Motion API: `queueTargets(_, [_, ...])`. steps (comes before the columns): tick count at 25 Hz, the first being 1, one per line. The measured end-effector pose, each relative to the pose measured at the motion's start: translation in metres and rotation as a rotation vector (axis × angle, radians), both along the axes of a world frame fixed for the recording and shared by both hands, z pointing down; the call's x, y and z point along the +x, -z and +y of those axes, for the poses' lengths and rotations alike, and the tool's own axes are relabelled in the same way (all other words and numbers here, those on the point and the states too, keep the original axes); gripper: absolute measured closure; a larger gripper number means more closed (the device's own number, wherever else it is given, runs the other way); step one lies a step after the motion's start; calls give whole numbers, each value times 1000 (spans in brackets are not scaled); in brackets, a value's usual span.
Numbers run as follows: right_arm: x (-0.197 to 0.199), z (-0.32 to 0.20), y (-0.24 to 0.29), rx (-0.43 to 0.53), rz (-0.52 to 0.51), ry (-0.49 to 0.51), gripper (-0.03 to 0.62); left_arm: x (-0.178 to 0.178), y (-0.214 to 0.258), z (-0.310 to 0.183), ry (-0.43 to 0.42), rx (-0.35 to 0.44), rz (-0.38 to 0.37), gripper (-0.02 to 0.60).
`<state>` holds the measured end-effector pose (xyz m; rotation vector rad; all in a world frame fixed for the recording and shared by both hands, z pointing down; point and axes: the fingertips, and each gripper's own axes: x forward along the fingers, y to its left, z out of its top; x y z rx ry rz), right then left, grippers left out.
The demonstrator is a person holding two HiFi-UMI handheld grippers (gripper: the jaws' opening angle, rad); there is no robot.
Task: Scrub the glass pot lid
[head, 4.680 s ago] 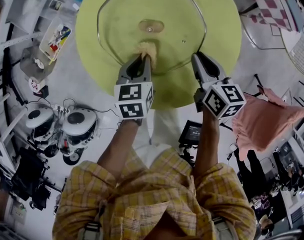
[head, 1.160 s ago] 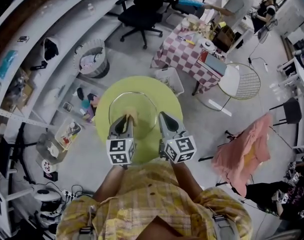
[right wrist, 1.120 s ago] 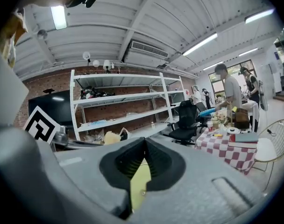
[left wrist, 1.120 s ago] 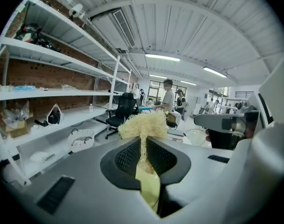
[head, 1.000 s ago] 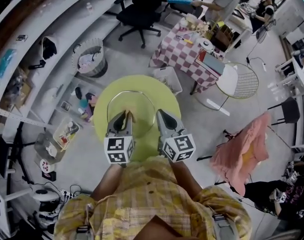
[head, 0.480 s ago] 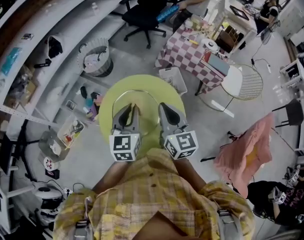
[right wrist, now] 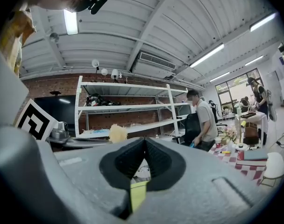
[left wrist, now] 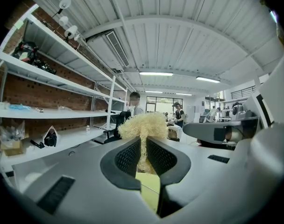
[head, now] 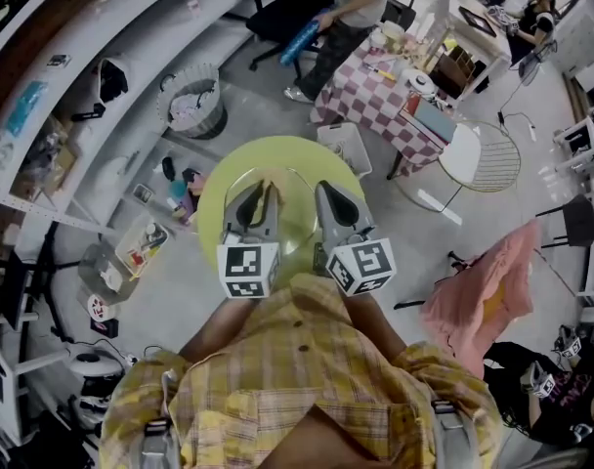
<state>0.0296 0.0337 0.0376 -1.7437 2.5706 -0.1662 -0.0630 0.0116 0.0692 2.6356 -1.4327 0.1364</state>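
Note:
The glass pot lid (head: 297, 215) lies on the round green table (head: 217, 203), far below both grippers. My left gripper (head: 266, 193) is shut on a straw-coloured fibre scrubber (head: 269, 181), which sticks out past its tips. In the left gripper view the scrubber (left wrist: 142, 126) fills the gap between the jaws of the left gripper (left wrist: 143, 146), which points about level into the room. My right gripper (head: 327, 193) hovers beside it over the table's right half. In the right gripper view its jaws (right wrist: 144, 143) meet, with nothing between them.
A chequered table (head: 390, 106) with clutter, a white bin (head: 344, 148) and a round wire chair (head: 485, 159) stand beyond the green table. A person (head: 348, 13) walks there. Shelving (head: 72, 96) and a waste basket (head: 192, 106) are at left, pink cloth (head: 483, 291) at right.
Both grippers have risen off the lid and nearer the head camera, the scrubber still in the left one. The view has pulled far back from the table. A person has walked into view behind.

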Motion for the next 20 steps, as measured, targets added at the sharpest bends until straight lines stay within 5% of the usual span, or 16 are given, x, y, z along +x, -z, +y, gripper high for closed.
queueTargets(20, [22,3,1,-24,-18,-4,595,18,4,2,-32,-8,-12,541])
